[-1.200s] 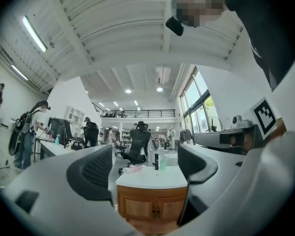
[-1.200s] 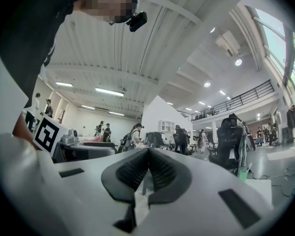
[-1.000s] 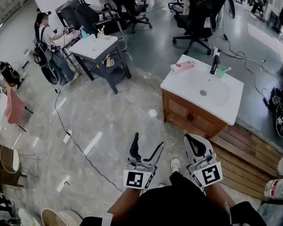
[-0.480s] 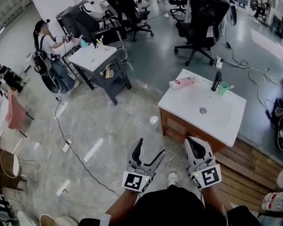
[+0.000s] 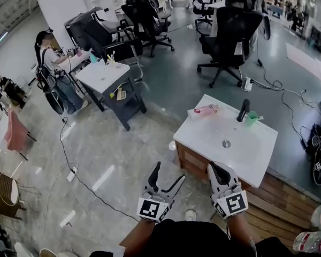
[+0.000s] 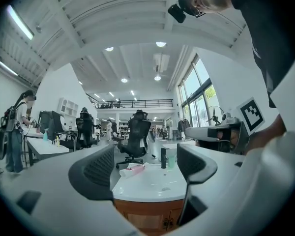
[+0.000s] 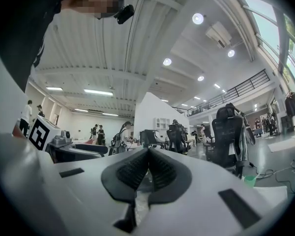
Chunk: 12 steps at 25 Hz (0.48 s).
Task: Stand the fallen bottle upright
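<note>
Two grippers nearer the sink, bottle not yet touched

Compared with a second ago, the white sink surface (image 5: pixel 203 141) has come closer to the person, so the approach is still going on and no grasp has begun. The pink bottle (image 5: pixel 206 110) lies on its side at the far left corner of that surface, apart from the black faucet (image 5: pixel 243 110) and the green cup (image 5: pixel 251 118). The left gripper (image 5: pixel 168 173) has its jaws spread with nothing between them. The right gripper (image 5: pixel 220 171) has its jaws pressed together and is empty. No writing can be read: the bottle's label is too small, and the gripper cubes carry only square black-and-white markers.
</note>
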Motion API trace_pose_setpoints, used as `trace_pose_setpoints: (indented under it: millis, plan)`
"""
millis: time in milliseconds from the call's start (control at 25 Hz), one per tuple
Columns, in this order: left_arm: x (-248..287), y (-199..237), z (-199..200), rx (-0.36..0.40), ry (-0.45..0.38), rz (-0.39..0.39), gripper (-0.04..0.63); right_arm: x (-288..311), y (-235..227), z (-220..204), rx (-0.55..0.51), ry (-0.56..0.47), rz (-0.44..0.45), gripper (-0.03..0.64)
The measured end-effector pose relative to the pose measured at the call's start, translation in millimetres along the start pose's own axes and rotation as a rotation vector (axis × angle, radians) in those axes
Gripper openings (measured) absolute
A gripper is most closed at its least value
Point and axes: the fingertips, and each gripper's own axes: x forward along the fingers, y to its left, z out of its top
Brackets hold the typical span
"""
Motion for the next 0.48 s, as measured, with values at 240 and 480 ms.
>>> trace_pose_setpoints:
  millis: [240,480]
  plan:
    - [32.9,3.3,-7.8,-0.005,0.018,-0.004,0.387,12.6,-26.9,-6.9,0.003,0.012,0.008,0.015]
    - [71.4,18.4,-9.8,-0.014,0.027,-0.034,0.387,40.7,-57.5,-14.9,0.009,0.0,-0.017,0.015]
